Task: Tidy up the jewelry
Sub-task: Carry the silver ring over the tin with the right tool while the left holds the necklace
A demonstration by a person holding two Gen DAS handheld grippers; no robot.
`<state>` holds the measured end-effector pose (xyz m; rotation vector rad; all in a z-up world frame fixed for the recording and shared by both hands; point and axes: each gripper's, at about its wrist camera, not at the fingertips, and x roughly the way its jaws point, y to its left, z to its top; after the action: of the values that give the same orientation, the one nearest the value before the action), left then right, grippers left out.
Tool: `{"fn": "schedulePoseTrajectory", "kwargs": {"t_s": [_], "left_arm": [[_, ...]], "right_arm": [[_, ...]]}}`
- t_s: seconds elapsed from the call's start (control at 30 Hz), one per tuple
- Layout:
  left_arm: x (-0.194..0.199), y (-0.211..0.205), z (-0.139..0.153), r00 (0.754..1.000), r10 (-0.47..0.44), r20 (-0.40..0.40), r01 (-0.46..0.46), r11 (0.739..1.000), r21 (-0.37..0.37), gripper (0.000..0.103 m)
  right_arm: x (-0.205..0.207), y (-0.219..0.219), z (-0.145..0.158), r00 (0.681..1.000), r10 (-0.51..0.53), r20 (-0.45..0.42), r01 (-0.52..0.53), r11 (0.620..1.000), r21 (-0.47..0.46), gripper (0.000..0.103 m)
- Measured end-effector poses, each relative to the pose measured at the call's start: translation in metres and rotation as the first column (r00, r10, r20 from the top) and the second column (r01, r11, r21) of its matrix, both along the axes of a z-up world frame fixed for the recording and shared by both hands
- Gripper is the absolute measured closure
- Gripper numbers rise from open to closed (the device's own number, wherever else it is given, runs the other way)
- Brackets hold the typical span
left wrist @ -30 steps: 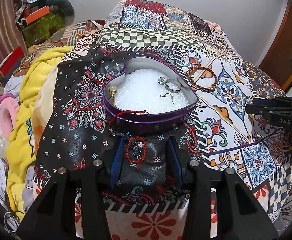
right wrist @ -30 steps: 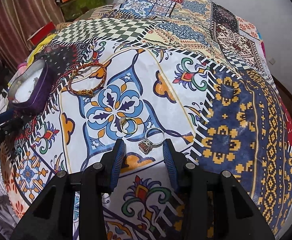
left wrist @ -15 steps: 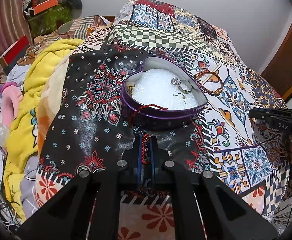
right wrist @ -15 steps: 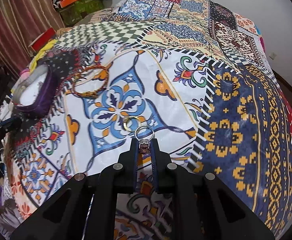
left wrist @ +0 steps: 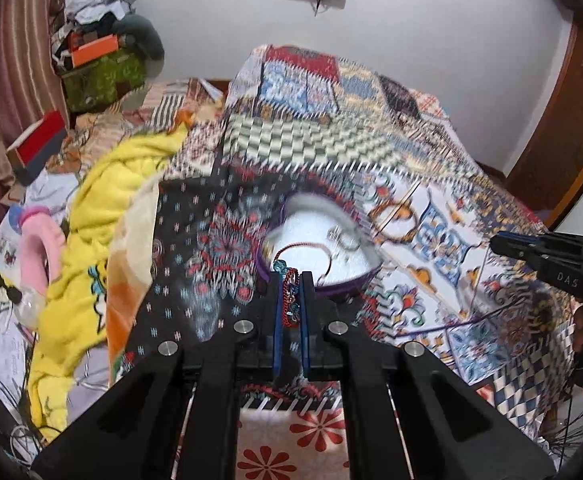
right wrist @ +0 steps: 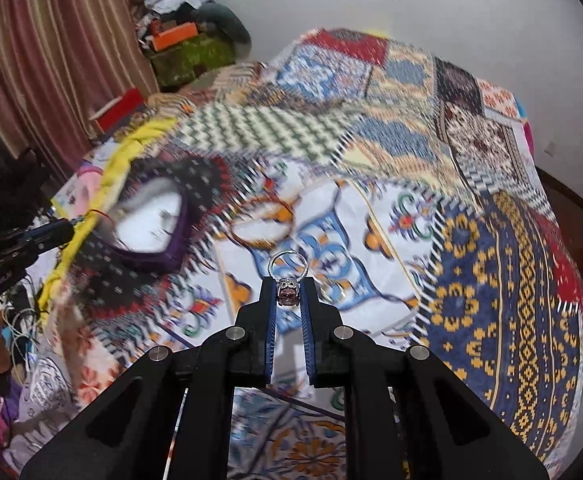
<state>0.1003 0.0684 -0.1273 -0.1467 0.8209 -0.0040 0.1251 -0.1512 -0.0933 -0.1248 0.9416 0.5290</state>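
We hold jewelry in both grippers, up above the bed.

Our left gripper [left wrist: 291, 280] pinches the red bracelet [left wrist: 290, 300], its loop stretching toward the purple heart box [left wrist: 347, 284]. Our right gripper [right wrist: 288, 286] squeezes the ring [right wrist: 288, 280], band standing up, pointing away.

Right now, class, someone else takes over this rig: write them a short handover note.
Left tongs: shut on the red beaded bracelet, lifted just in front of the purple heart-shaped box.
Right tongs: shut on the silver stone ring, held above the bedspread.
Done: a few small pieces already lie in the box; blur hides which.
Left: drop the bracelet and ring into the box, then fetch the gold bangle and the gold ring lying on the bedspread.
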Motion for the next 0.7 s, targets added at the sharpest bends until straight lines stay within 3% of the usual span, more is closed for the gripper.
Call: {"fn": "schedulePoseTrajectory", "kwargs": {"t_s": [0.33, 0.7], "left_arm": [[0.011, -0.004, 0.029, 0.996, -0.045, 0.079, 0.046, 0.999, -0.002, 0.097], [0.036, 0.007, 0.022, 0.995, -0.093, 0.046, 0.097, 0.992, -0.081, 0.097]], "right_arm": [[-0.004, 0.038, 0.023, 0.998, 0.045, 0.041, -0.048, 0.996, 0.073, 0.092], [-0.006, 0.082, 0.025, 0.995, 0.092, 0.048, -0.096, 0.992, 0.081, 0.092]]}}
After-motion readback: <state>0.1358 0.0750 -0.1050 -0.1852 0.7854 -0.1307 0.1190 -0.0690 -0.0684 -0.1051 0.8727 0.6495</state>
